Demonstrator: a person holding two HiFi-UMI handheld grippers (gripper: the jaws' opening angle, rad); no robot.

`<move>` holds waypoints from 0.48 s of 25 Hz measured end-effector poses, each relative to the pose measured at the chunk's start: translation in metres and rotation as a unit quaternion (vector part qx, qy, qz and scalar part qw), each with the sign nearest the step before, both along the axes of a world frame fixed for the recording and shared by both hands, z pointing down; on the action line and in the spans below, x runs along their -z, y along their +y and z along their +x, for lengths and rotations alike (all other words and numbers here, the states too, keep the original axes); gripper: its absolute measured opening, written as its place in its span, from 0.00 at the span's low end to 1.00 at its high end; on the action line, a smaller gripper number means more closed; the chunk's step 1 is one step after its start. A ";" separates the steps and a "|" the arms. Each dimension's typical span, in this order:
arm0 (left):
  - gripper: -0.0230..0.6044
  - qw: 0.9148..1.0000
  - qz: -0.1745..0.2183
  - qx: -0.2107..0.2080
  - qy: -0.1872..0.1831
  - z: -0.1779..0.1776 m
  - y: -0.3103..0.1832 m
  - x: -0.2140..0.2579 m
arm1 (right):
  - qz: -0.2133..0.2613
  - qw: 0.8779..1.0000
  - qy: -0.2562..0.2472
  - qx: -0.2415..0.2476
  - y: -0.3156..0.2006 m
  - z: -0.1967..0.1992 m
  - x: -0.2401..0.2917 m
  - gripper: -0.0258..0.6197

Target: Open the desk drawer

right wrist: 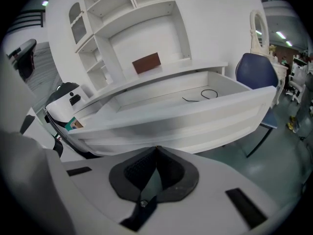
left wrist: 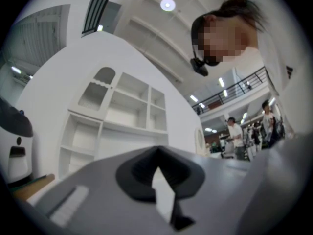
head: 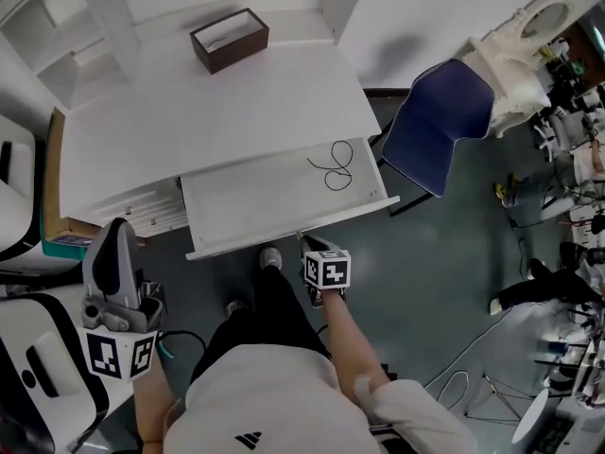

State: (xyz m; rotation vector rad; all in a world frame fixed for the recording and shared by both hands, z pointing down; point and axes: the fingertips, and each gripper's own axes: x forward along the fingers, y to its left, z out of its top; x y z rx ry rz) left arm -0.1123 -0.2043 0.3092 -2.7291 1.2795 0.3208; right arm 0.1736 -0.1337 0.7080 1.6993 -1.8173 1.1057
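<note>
Holds right gripper (head: 310, 245) angled down at 6 o'clock of open drawer (head: 274, 201), jaws closed, empty. Holds left gripper (head: 117, 227) at 8 o'clock, tilted slightly up, closed, empty.

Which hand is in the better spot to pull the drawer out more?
Right, probably. The right gripper, jaws shut and empty, sits just in front of the drawer and looks straight at its front panel. The left gripper is off to the side, tilted up toward the shelves, away from the drawer.
</note>
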 end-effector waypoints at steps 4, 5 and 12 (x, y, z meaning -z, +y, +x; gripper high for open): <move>0.05 1.000 0.005 -0.013 0.004 -0.004 0.014 0.003 | 0.039 0.999 0.015 -0.011 0.009 -0.002 0.025 0.04; 0.05 1.000 0.005 -0.016 0.005 -0.005 0.017 0.004 | 0.049 0.999 0.019 -0.013 0.011 -0.003 0.032 0.04; 0.04 0.999 0.013 -0.036 0.008 -0.011 0.035 0.010 | 0.131 0.990 0.042 -0.024 0.016 -0.011 0.090 0.04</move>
